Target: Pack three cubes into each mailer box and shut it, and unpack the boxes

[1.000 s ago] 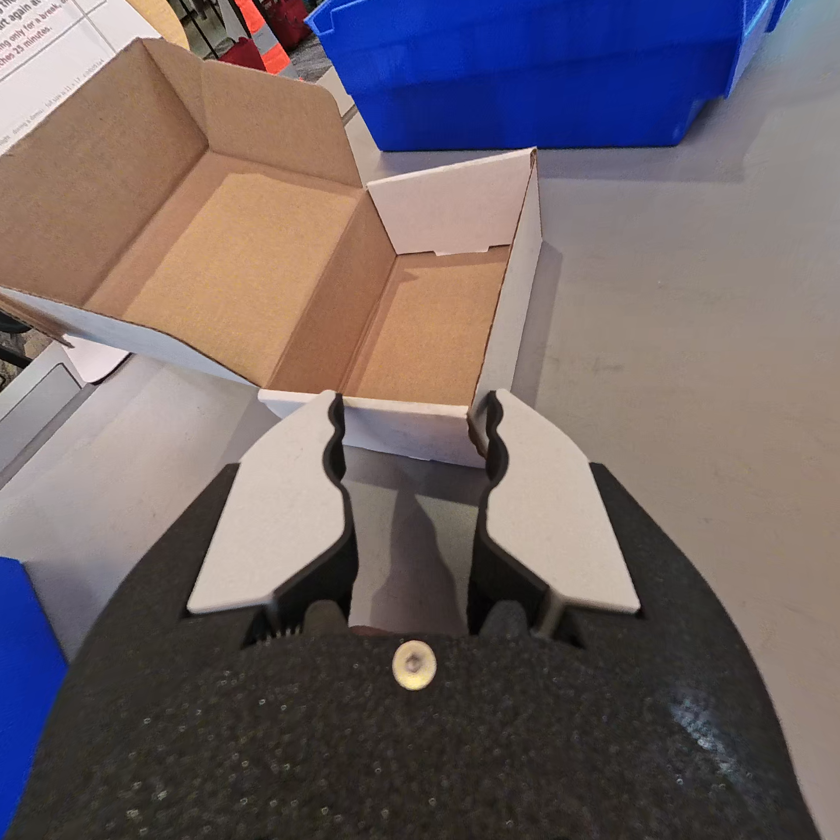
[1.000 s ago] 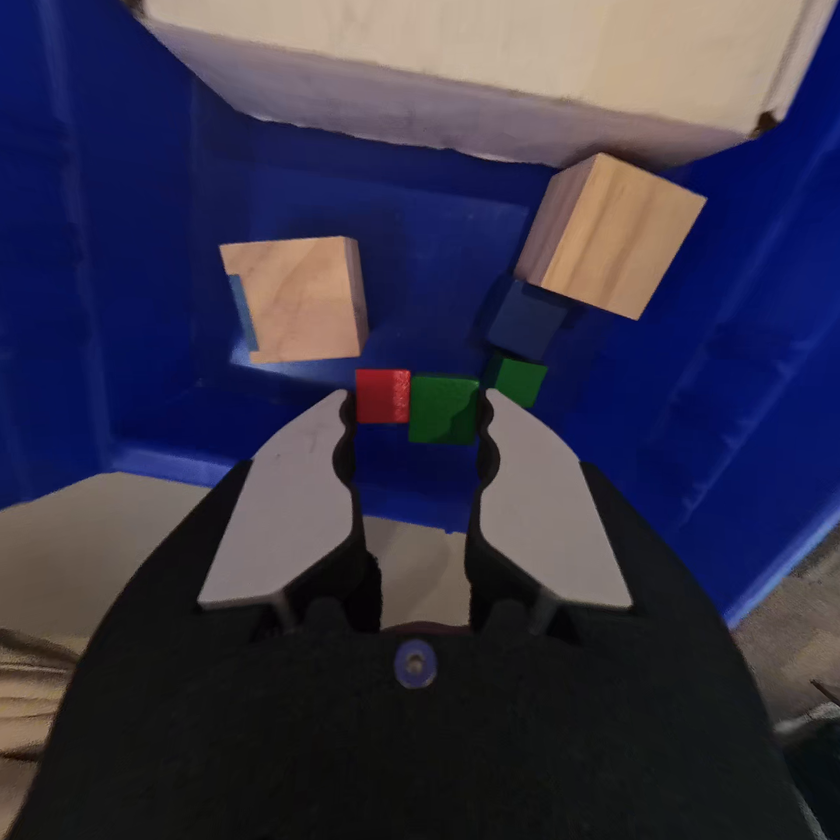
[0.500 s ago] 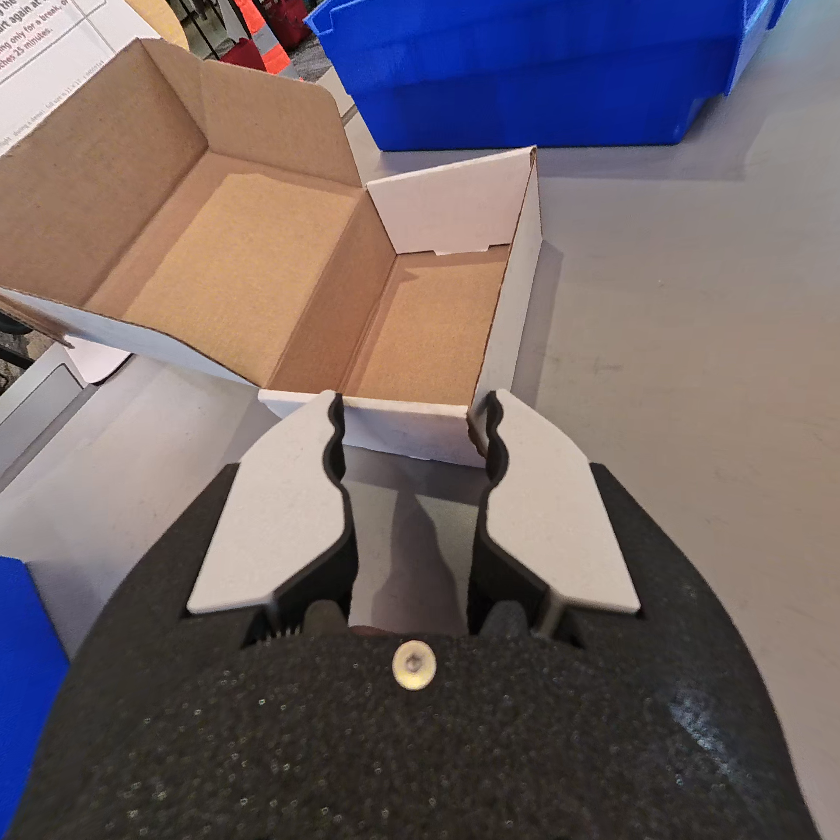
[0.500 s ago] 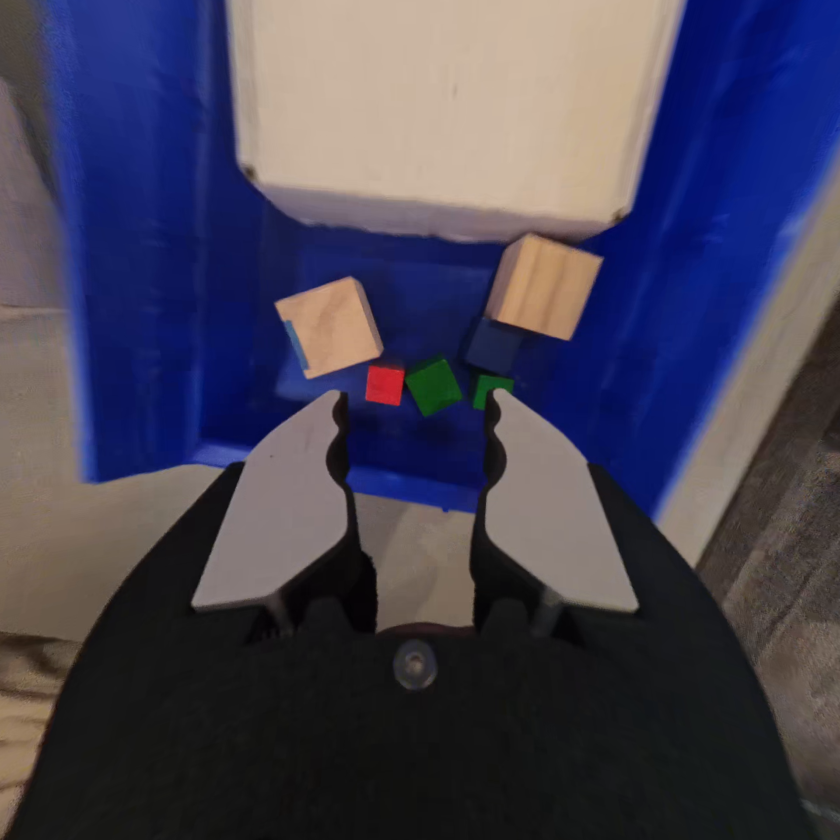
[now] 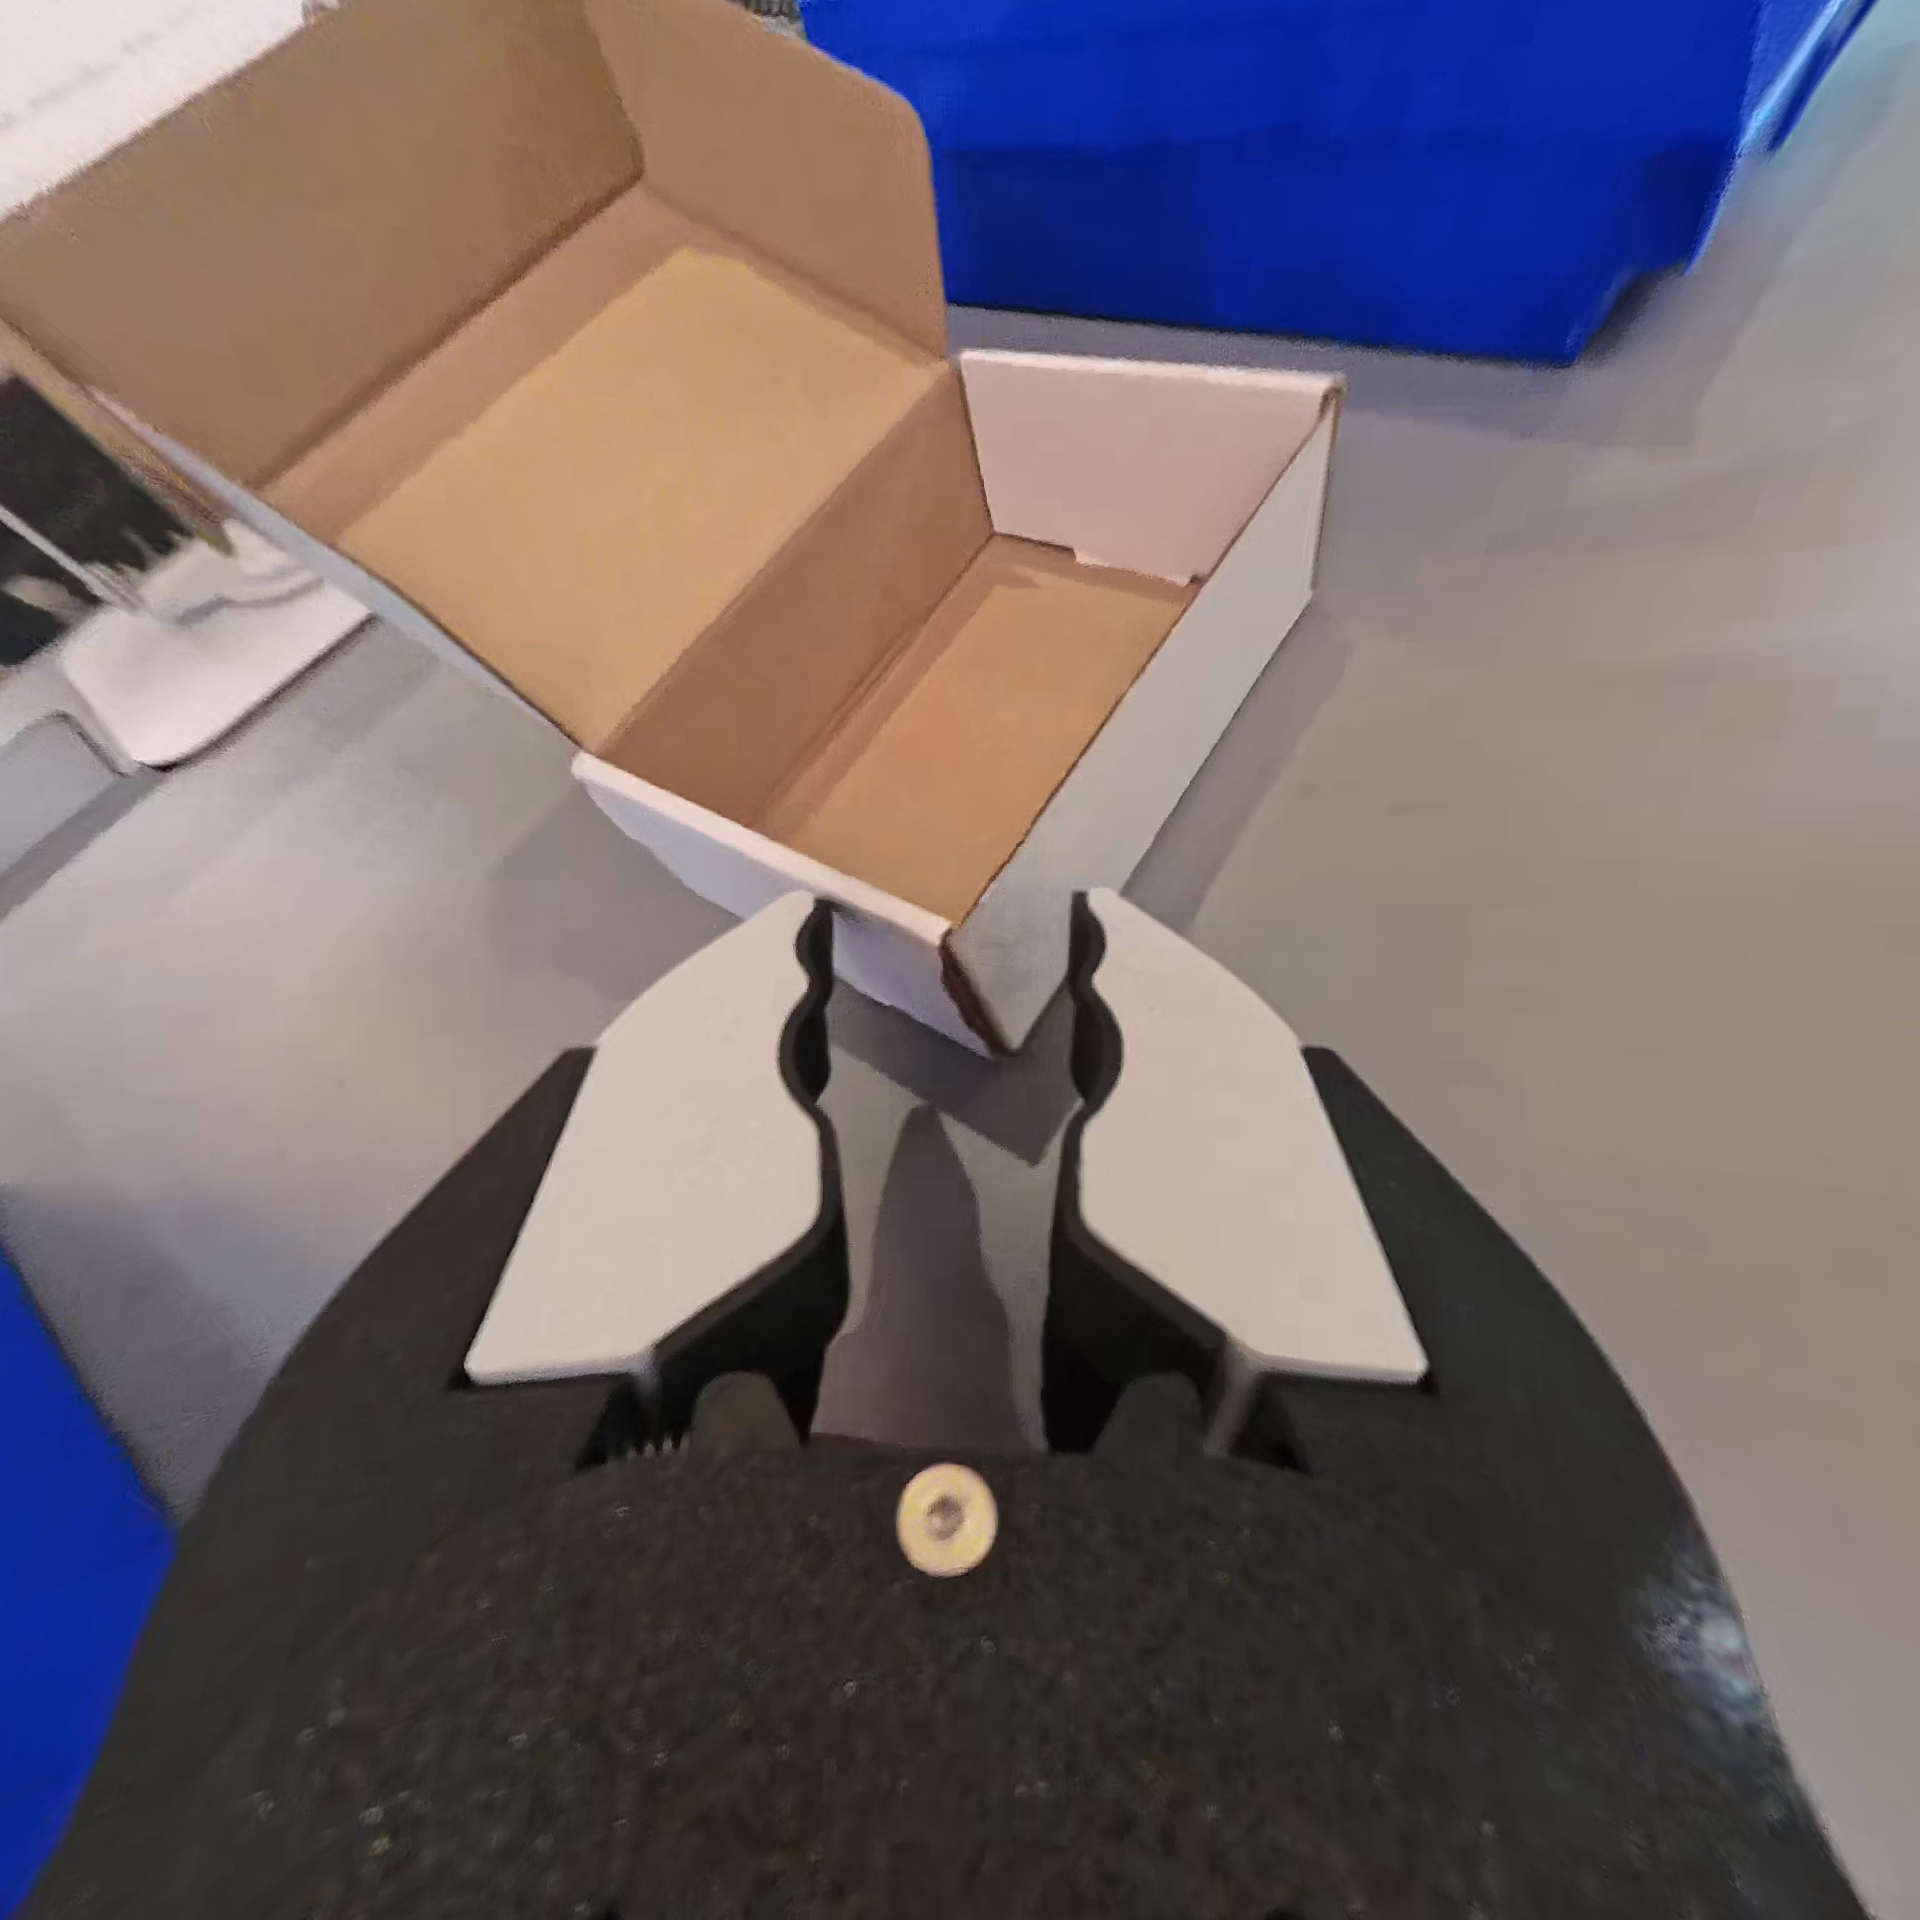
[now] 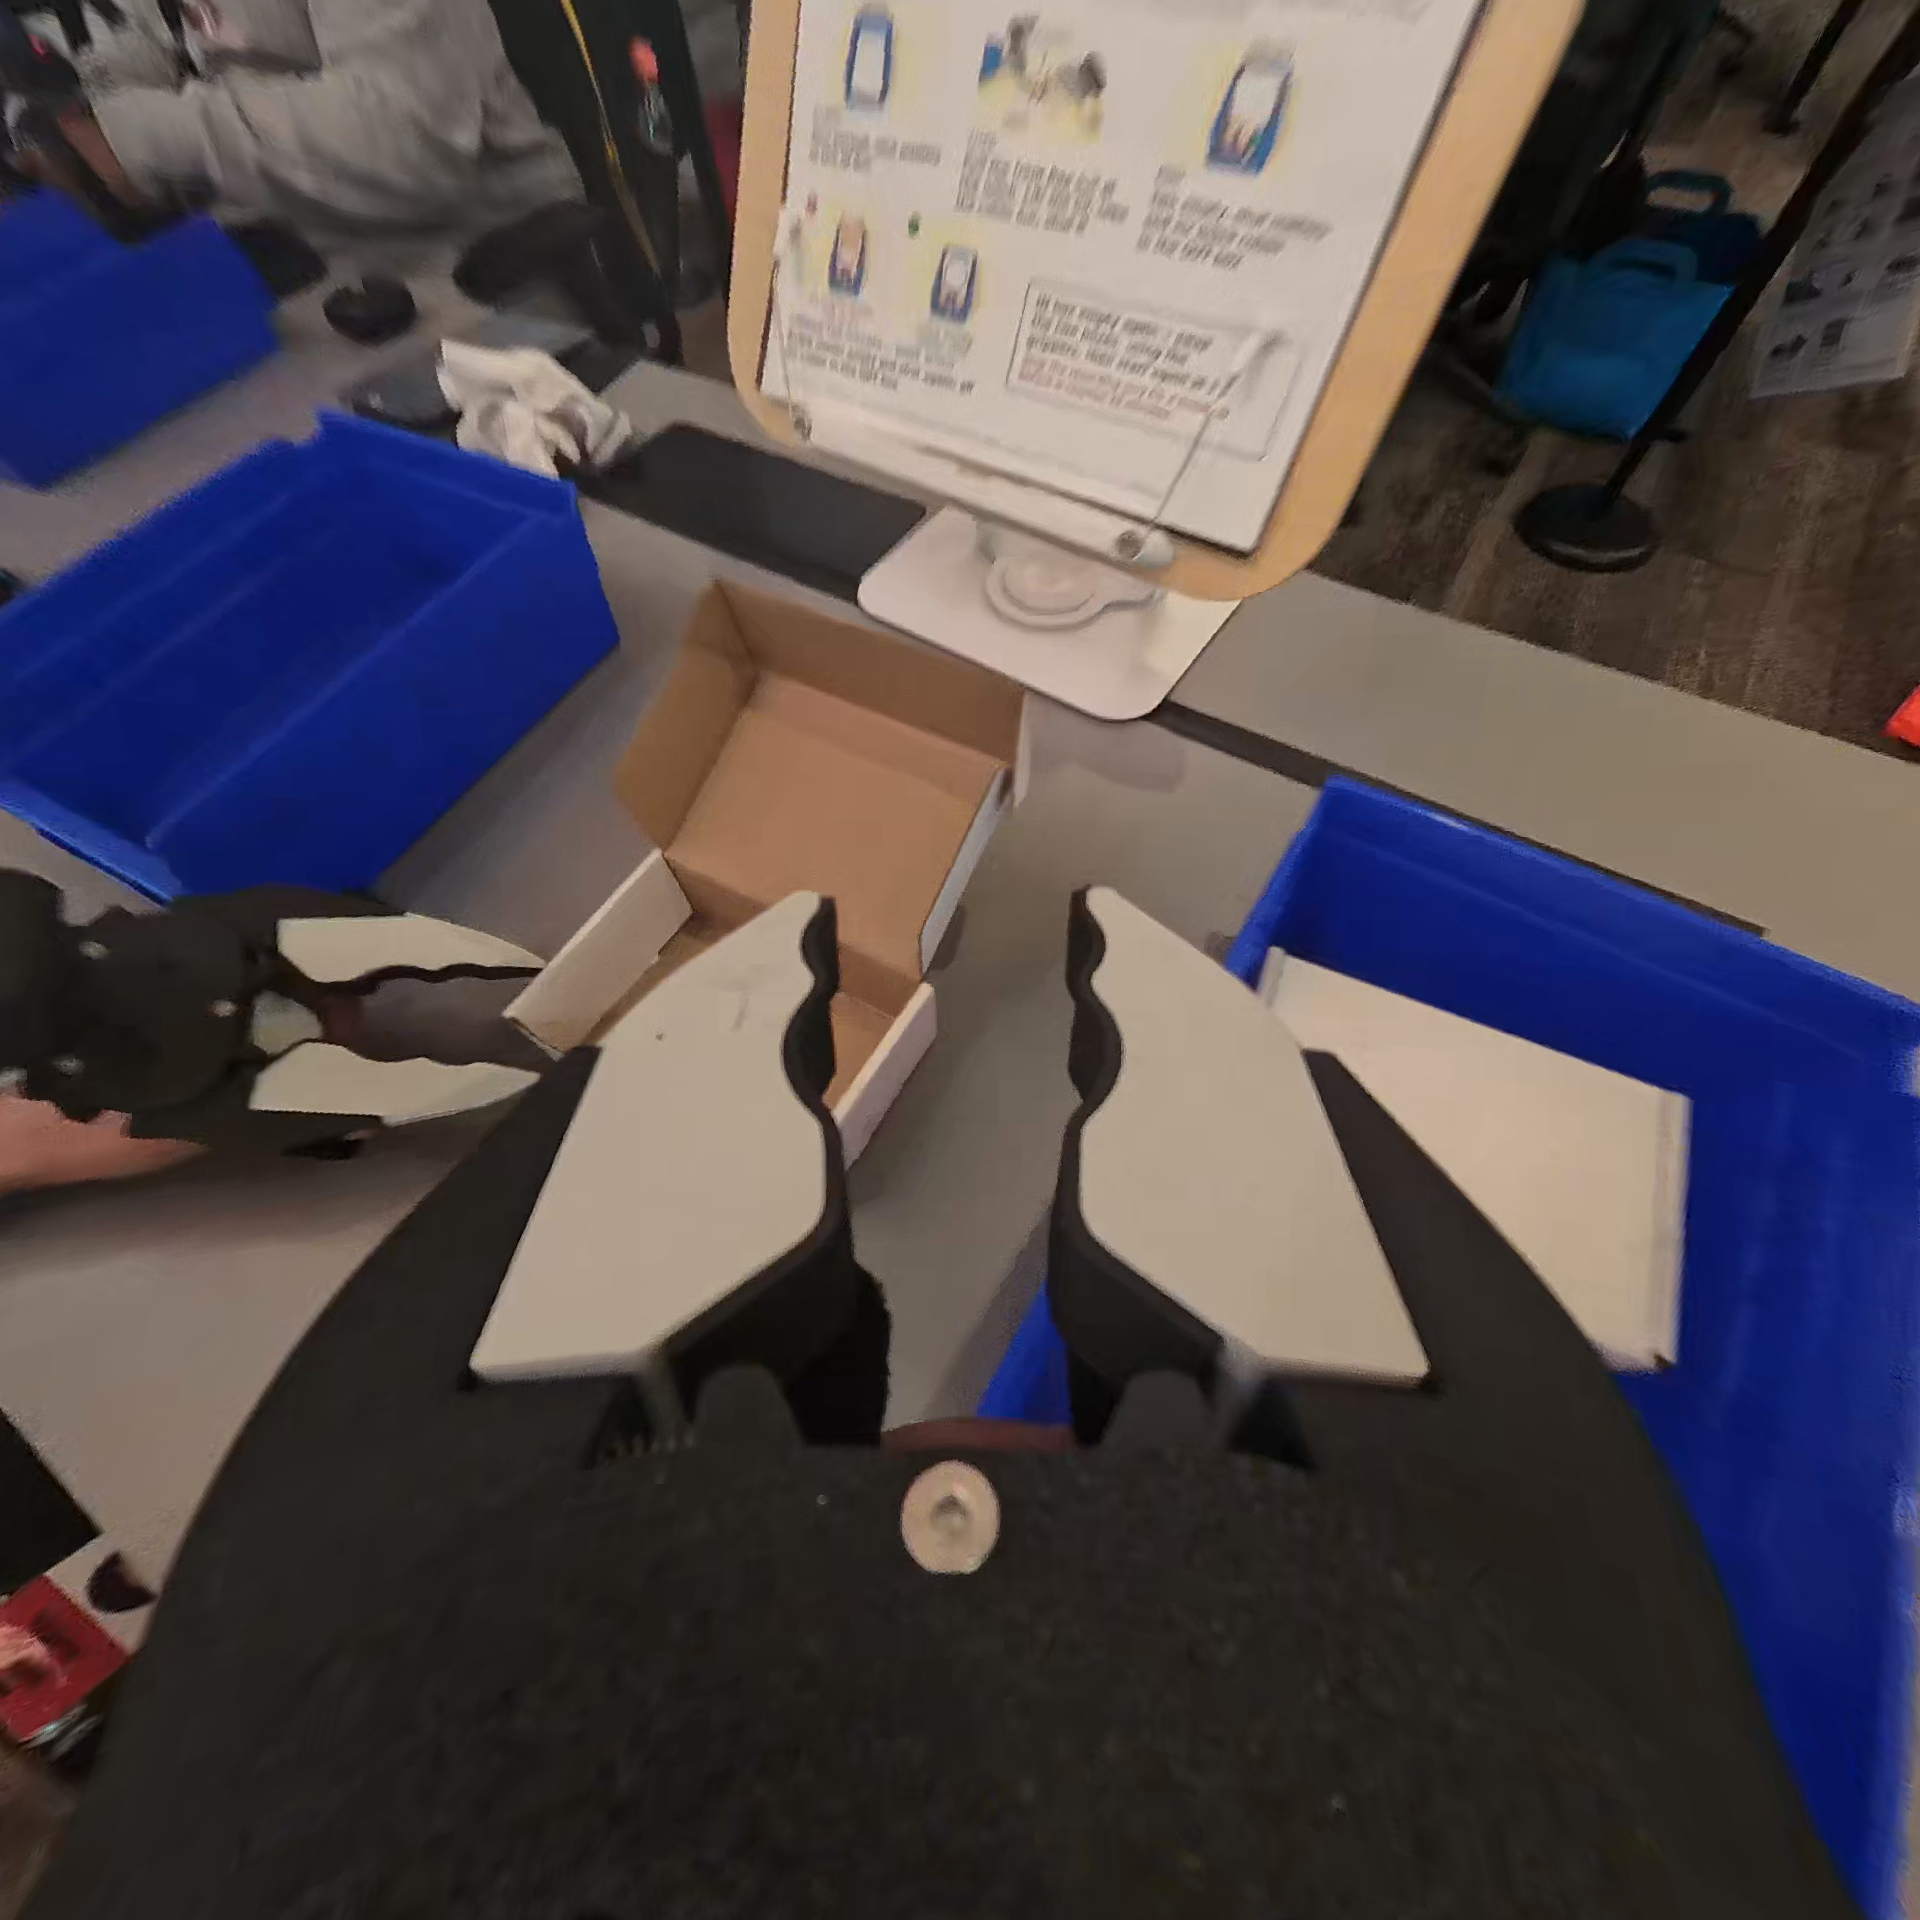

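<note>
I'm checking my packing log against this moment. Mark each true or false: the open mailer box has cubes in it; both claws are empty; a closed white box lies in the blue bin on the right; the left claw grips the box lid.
1. The open mailer box holds cubes. False: its inside is bare cardboard.
2. The left claw and right claw are both empty. True.
3. A closed white box lies in the right blue bin. True.
4. The left claw grips the lid. False: it is open at the box's near corner.

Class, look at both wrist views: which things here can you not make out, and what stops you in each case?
- Cubes: none visible; the right blue bin's floor is hidden by the closed mailer box and right gripper.
- Open mailer box: lid cut off, left wrist view.
- Instruction board: blurred.
</note>
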